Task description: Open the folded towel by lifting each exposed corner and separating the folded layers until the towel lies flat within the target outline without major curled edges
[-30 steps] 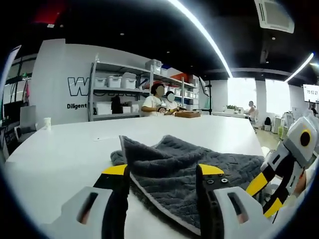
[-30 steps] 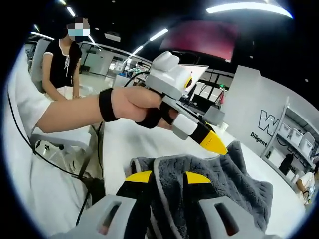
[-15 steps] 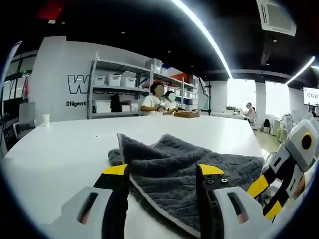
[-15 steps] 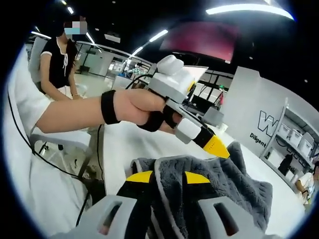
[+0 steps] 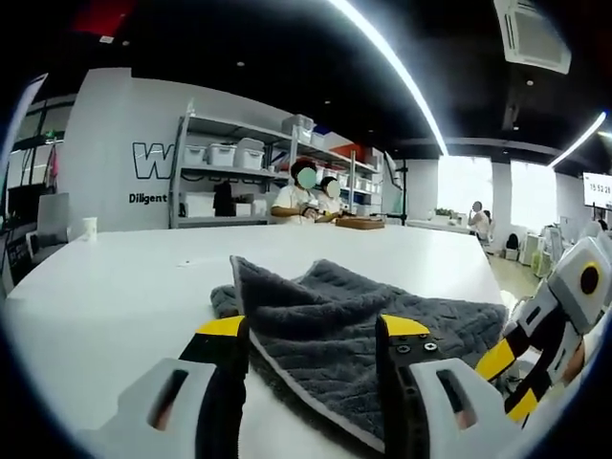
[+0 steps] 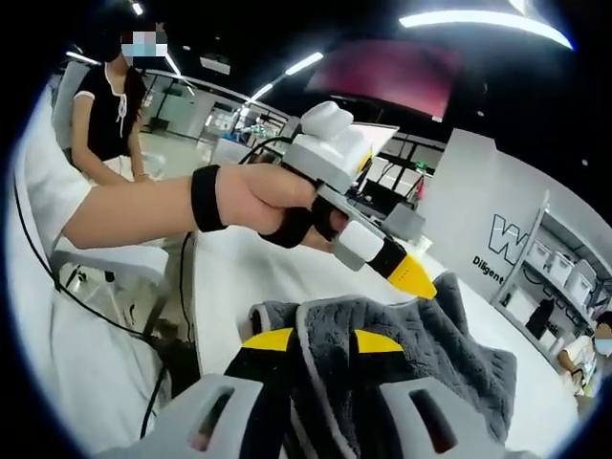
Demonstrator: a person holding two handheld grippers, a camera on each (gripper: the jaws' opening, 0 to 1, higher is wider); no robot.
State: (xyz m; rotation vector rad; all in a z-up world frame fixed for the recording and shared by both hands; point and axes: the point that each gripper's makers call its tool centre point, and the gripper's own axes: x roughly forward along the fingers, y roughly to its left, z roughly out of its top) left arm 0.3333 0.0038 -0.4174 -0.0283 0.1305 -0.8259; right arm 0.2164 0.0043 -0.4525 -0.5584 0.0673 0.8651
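Left tongs [image 5: 311, 330]: jaws apart, yellow tips low over the near edge of the grey towel [image 5: 363, 320], which runs between them. Can't tell if either tip touches the fabric.

Right tongs [image 6: 313, 340]: jaws close together, clamped on a raised fold of the towel [image 6: 421, 349]; the light hem runs up between the yellow tips.

In the right gripper view the left tongs [image 6: 406, 274] come in from the left, held in a person's hand [image 6: 273, 206] with a black wrist strap, yellow tip at the towel's lifted corner. In the left gripper view the right tongs [image 5: 512, 368] sit at the towel's far right edge.

Towel is bunched and partly folded on the white desk [image 5: 115, 287], one corner peaked up at its left side.

Further out: metal shelving [image 5: 249, 182] with white bins against a grey wall, two people seated by it, another person [image 6: 110, 110] in a black top seated beside the desk, cables [image 6: 115, 316] hanging off the desk edge.
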